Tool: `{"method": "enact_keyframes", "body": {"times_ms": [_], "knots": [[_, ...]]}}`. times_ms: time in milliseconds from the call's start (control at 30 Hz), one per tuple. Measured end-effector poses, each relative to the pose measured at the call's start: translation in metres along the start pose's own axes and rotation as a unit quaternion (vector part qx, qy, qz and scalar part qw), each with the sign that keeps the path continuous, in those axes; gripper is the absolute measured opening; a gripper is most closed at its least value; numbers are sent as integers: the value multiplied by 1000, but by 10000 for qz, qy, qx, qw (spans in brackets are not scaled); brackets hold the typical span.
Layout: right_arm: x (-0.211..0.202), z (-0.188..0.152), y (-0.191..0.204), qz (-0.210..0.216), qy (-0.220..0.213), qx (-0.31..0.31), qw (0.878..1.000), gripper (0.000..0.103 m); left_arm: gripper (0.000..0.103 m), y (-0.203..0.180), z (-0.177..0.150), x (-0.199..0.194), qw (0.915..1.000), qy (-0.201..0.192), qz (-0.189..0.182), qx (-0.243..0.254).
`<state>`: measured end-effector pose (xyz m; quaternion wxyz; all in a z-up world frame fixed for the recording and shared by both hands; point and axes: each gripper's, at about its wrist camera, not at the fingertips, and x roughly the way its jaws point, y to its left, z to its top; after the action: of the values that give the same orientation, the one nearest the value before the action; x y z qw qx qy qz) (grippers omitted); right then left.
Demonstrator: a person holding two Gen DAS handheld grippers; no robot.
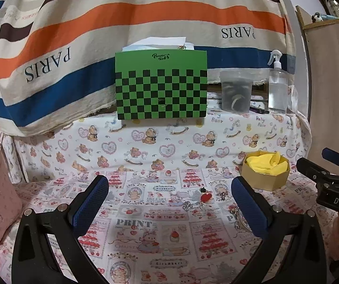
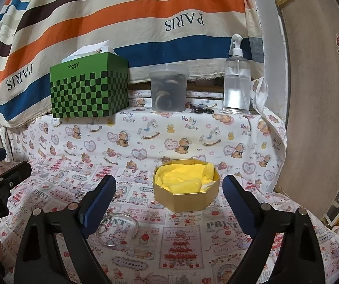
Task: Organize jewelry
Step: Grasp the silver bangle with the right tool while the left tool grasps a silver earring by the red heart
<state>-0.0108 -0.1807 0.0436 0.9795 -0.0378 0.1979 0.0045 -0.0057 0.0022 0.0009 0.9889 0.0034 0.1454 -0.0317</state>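
My left gripper point(image 1: 169, 203) and right gripper point(image 2: 169, 197) both stand apart, gripping nothing. Between the left fingers a red heart charm point(image 1: 206, 197) lies amid small metallic pieces on the printed cloth point(image 1: 145, 236); an octagonal gold box point(image 2: 185, 190) with yellow lining sits just ahead of the right gripper.

The octagonal box point(image 2: 185, 195) sits on the printed cloth point(image 2: 183, 243), with folded fabric point(image 2: 183, 177) inside it. Left of the box and nearer the camera lies a clear bangle point(image 2: 118, 228). Farther left of the box lies a heart brooch point(image 1: 206, 197). Behind the box, on a raised ledge, stand a tissue box point(image 2: 89, 87) to the left, a tub point(image 2: 168, 87) directly behind, and a spray bottle point(image 2: 236, 80) to the right.
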Motion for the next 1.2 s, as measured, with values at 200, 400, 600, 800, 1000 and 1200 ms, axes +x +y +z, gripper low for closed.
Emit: {"method": "enact_keyframes", "body": {"times_ms": [200, 400, 600, 800, 1000, 1200], "knots": [[1, 1, -1, 40, 60, 40, 10000, 93, 103, 0, 0, 1, 9999, 49, -73, 56], [14, 4, -10, 200, 455, 296, 9983, 93, 103, -3, 2, 14, 9983, 445, 253, 269], [24, 7, -31, 121, 688, 737, 9948, 93, 103, -23, 14, 30, 9917, 1058, -25, 723], [43, 7, -43, 547, 1187, 809, 9881, 93, 98, -18, 12, 61, 9844, 1742, 150, 170], [66, -1, -23, 1123, 1965, 486, 9728, 93, 98, 11, 23, 57, 9882, 1464, 376, -248], [83, -8, 24, 1356, 2446, -190, 9599, 93, 98, 37, 22, 51, 9871, 1293, 799, -503]]}}
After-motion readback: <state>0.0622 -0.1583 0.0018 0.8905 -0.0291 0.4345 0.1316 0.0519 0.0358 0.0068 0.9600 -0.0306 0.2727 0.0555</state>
